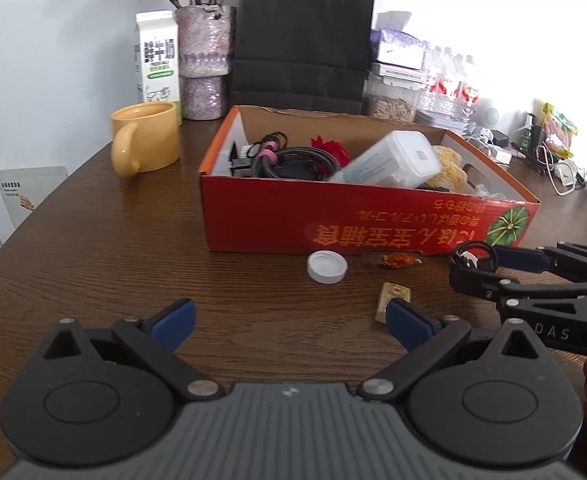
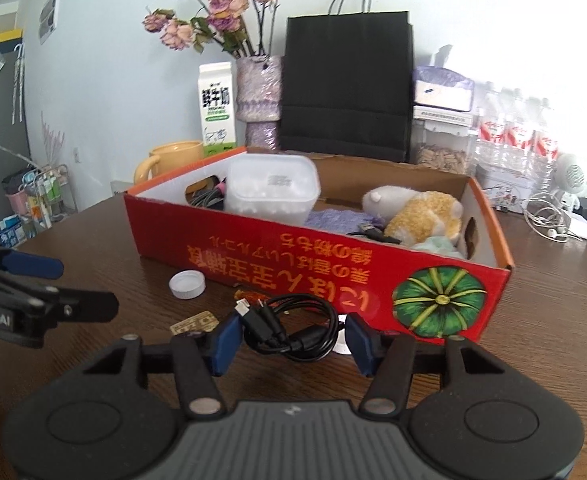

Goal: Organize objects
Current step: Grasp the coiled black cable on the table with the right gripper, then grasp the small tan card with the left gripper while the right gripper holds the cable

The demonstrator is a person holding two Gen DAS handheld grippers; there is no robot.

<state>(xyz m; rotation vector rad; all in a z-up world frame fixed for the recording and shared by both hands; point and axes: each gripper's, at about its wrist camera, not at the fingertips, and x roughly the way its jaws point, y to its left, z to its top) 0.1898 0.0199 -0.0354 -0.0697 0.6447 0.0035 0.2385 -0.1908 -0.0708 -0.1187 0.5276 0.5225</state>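
On the dark wooden table, your right gripper was clamped on a coiled black cable, the bundle caught between its two blue pads with the connector ends sticking out toward the left pad. From the left wrist view, that same right gripper came in from the right edge, just in front of the red cardboard box, with the coil at its tip. Your left gripper hung with its jaws spread wide and nothing between them; its right pad sat just in front of a small gold-wrapped packet on the table, though you could not tell from that angle whether they touched. A white bottle cap lay beside the box's front wall, and an orange-wrapped candy lay just to its right. Inside the box you had a translucent plastic container leaning against the near wall, a yellow and white plush toy toward the right end, and more dark cables with a red flower at the left end. Behind the box stood a yellow mug, a milk carton, a vase of dried roses and a black paper bag.
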